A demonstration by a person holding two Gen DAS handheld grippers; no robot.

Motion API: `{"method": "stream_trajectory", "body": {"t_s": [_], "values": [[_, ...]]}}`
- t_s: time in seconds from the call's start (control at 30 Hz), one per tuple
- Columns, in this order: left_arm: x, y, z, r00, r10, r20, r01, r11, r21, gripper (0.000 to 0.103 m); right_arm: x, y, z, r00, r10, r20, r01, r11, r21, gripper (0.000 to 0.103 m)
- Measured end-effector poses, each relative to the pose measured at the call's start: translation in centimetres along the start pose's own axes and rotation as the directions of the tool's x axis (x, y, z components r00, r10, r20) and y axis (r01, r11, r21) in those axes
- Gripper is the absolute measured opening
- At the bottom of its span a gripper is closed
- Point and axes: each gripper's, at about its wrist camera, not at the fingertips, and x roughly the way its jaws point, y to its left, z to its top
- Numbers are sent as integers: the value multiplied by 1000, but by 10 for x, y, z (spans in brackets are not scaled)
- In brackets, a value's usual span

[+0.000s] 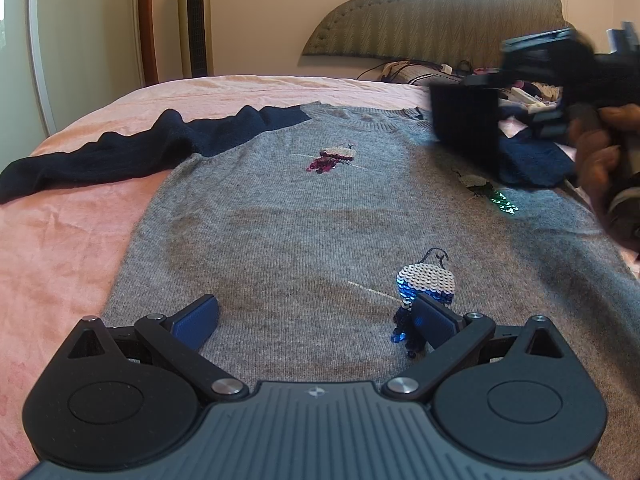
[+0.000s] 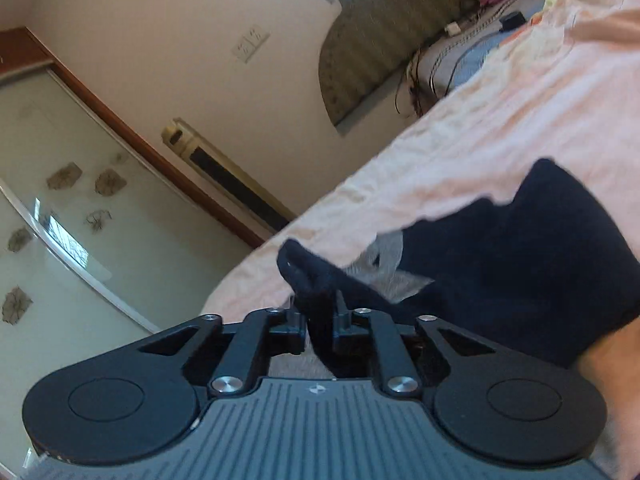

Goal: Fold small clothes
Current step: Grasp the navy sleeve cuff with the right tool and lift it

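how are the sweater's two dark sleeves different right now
The left sleeve lies stretched out flat on the pink bedspread, untouched; the right sleeve is lifted and bunched. The right claw is shut on the right sleeve's end, while the left claw hangs open over the grey body, gripping nothing. Both sleeves are the same dark navy knit.
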Motion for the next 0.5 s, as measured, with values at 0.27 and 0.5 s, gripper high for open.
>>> {"method": "stream_trajectory", "body": {"t_s": [0.27, 0.5], "values": [[-4, 16, 30, 986, -159, -44, 154, 983, -98, 103, -89, -22, -52, 997, 26, 70, -27, 999, 19, 73], [87, 30, 126, 868, -495, -44, 404, 755, -516, 103, -110, -52, -69, 992, -22, 120, 27, 999, -36, 87]]}}
